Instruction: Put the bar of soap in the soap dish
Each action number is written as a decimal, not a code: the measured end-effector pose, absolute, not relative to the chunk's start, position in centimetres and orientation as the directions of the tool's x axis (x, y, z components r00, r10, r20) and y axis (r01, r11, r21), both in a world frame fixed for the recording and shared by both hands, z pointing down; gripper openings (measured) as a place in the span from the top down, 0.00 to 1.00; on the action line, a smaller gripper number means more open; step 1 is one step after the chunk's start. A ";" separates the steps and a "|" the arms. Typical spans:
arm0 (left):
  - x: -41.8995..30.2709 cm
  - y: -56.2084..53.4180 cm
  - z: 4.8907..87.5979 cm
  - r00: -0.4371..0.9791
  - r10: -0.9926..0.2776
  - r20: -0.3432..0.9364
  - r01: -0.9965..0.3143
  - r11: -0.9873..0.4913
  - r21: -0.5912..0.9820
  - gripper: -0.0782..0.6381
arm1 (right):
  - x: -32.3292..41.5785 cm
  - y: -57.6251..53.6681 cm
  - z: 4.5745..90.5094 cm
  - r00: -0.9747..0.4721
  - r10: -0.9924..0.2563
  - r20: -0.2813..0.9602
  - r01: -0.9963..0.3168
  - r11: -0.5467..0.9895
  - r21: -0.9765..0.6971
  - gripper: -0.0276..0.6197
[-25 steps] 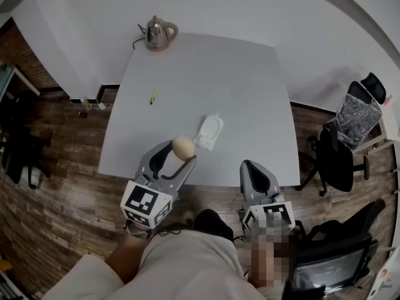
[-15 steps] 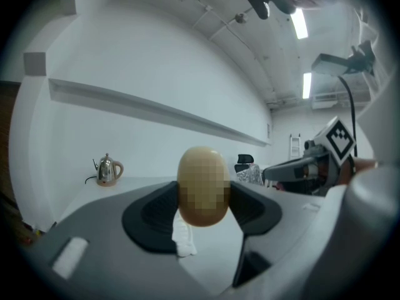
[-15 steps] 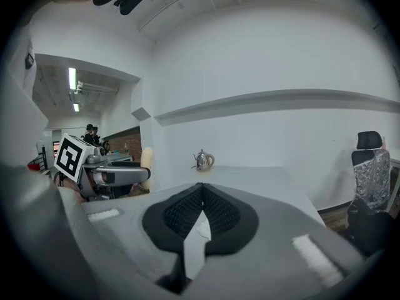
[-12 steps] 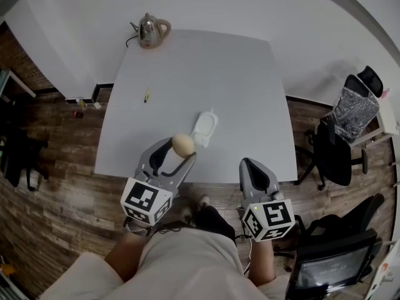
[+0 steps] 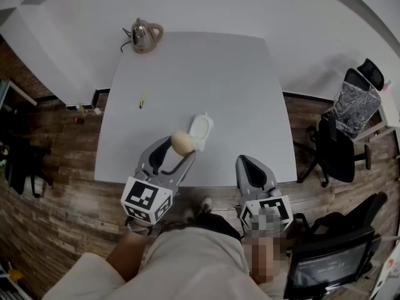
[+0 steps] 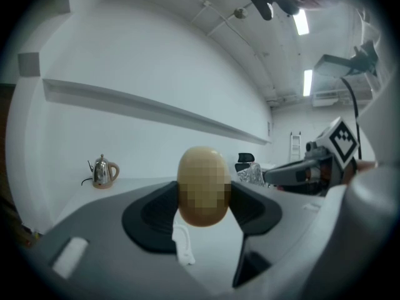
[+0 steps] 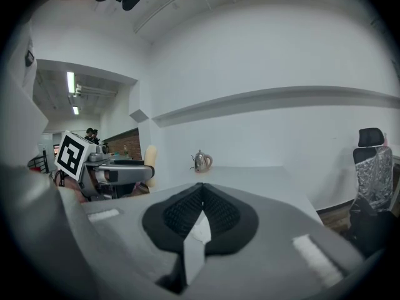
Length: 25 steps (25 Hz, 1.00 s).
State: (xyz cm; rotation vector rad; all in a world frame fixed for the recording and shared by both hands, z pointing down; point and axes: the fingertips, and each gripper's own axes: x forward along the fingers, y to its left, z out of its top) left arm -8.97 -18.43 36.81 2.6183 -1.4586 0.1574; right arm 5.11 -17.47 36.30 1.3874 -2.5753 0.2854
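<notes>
A tan oval bar of soap (image 5: 182,142) is clamped between the jaws of my left gripper (image 5: 177,149), held above the table's front part. In the left gripper view the soap (image 6: 203,186) fills the gap between the dark pads. The white soap dish (image 5: 200,130) lies on the white table (image 5: 206,74), just beyond and right of the soap; a piece of the dish (image 6: 181,247) shows below the soap. My right gripper (image 5: 251,169) hovers at the table's front edge, its jaws pressed together and empty (image 7: 200,214).
A metal kettle (image 5: 142,35) stands at the table's far left corner, also seen as a kettle (image 6: 103,171) and kettle (image 7: 201,161). A small yellow pen (image 5: 142,99) lies on the left side. Black office chairs (image 5: 340,145) stand to the right on the wood floor.
The view has shifted slightly; the soap in my left gripper now sits a little closer to the dish. The right gripper stays at the front edge.
</notes>
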 end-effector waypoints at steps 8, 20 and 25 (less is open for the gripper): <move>-8.3 -20.0 37.5 0.482 -0.856 0.187 -0.876 -0.476 0.077 0.52 | 5.8 -19.1 37.0 -0.569 -0.775 0.273 -0.818 0.567 -0.095 0.95; -7.1 -21.3 38.6 0.413 -0.885 0.215 -0.910 -0.408 0.070 0.52 | 6.8 -21.6 37.9 -0.634 -0.728 0.261 -0.770 0.626 -0.125 0.95; -7.2 -21.8 38.5 0.397 -0.893 0.214 -0.918 -0.391 0.070 0.52 | 6.7 -22.5 37.9 -0.648 -0.715 0.262 -0.758 0.639 -0.131 0.95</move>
